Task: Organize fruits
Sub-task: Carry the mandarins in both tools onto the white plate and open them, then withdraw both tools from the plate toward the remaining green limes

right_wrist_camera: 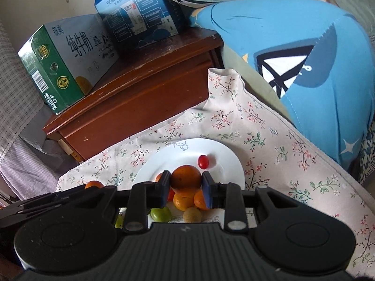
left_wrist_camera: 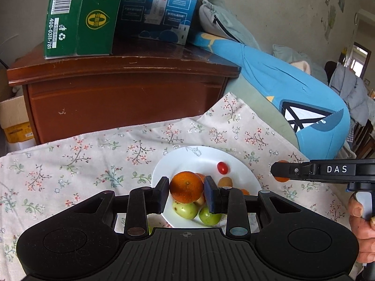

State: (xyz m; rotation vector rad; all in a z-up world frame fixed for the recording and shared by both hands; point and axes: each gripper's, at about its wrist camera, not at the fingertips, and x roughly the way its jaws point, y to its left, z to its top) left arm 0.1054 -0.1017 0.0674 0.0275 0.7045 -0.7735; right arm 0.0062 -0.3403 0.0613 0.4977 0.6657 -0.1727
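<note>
A white plate (left_wrist_camera: 206, 157) (right_wrist_camera: 222, 154) sits on a floral cloth. It holds a red cherry tomato (left_wrist_camera: 222, 167) (right_wrist_camera: 203, 161), two green fruits (left_wrist_camera: 185, 210), a brownish fruit (left_wrist_camera: 225, 182) and small oranges (right_wrist_camera: 181, 201). Above the plate's near side, my left gripper (left_wrist_camera: 186, 188) is shut on an orange (left_wrist_camera: 186, 183). My right gripper (right_wrist_camera: 186, 183) is shut on another orange (right_wrist_camera: 186, 176), also over the plate. In the left wrist view the right gripper (left_wrist_camera: 276, 170) reaches in from the right, with its orange (left_wrist_camera: 281, 178) partly hidden.
A dark wooden nightstand (left_wrist_camera: 121, 89) stands behind the cloth (left_wrist_camera: 70, 159), bearing a green carton (left_wrist_camera: 79, 16) and a blue carton (left_wrist_camera: 161, 7). A blue pillow (left_wrist_camera: 293, 86) lies at the right. A person's hand (left_wrist_camera: 362, 220) grips the right tool's handle.
</note>
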